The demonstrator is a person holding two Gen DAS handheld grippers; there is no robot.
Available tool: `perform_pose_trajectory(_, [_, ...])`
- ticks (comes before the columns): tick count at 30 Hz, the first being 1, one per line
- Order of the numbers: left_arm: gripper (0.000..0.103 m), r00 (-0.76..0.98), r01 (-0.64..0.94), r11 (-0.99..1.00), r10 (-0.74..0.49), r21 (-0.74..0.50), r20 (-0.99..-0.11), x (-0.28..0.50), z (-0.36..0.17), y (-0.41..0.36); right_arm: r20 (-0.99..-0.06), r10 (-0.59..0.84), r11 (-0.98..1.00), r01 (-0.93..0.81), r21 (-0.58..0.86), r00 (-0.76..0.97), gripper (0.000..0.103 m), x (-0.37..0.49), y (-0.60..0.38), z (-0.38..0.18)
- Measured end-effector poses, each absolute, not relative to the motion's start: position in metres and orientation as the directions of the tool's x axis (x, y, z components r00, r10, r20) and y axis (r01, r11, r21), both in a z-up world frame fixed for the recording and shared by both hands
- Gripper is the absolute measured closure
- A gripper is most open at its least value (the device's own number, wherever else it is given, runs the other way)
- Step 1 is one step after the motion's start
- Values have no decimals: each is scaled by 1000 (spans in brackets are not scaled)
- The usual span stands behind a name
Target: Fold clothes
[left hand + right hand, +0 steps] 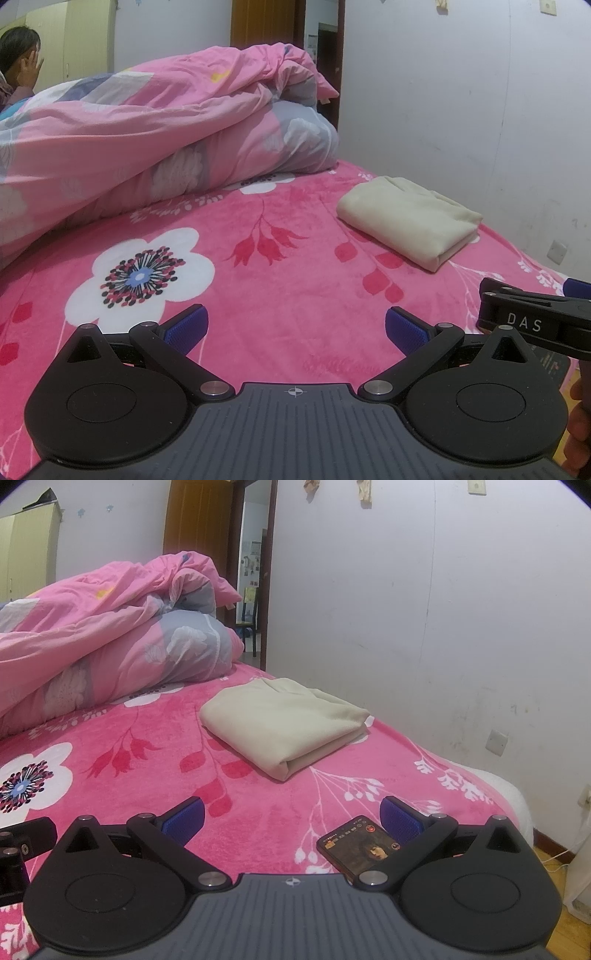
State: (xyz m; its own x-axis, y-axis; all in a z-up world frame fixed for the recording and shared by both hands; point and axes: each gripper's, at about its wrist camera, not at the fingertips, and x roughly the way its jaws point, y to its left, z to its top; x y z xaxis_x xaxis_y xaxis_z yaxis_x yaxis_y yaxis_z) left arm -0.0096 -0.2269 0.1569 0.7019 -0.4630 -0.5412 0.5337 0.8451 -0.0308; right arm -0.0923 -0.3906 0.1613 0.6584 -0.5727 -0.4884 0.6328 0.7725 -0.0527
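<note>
Left gripper (296,328), right gripper (292,814) both spread wide, empty. Cream garment (284,722) folded, far. Risk: phone (360,847) near right gripper gets knocked off bed (258,812).

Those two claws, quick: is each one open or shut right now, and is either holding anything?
Left claw: open, holding nothing, over the pink blanket.
Right claw: open, holding nothing; the folded cream cloth lies untouched ahead.

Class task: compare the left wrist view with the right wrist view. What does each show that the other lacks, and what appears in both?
Left wrist only: a person beyond the quilt and the right gripper, seen side-on. Right wrist only: a lit phone on the pink blanket and a chair through the doorway. Both: the folded cream garment, the heaped pink quilt, each camera's own open gripper.
</note>
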Motion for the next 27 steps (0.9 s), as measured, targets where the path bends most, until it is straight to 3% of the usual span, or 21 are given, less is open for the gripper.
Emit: perform_pose_trajectory(27, [0, 700, 534, 845, -465, -34, -543, -9, 157, -228, -486, -575, 773, 632, -57, 658, 0, -90, -392, 163])
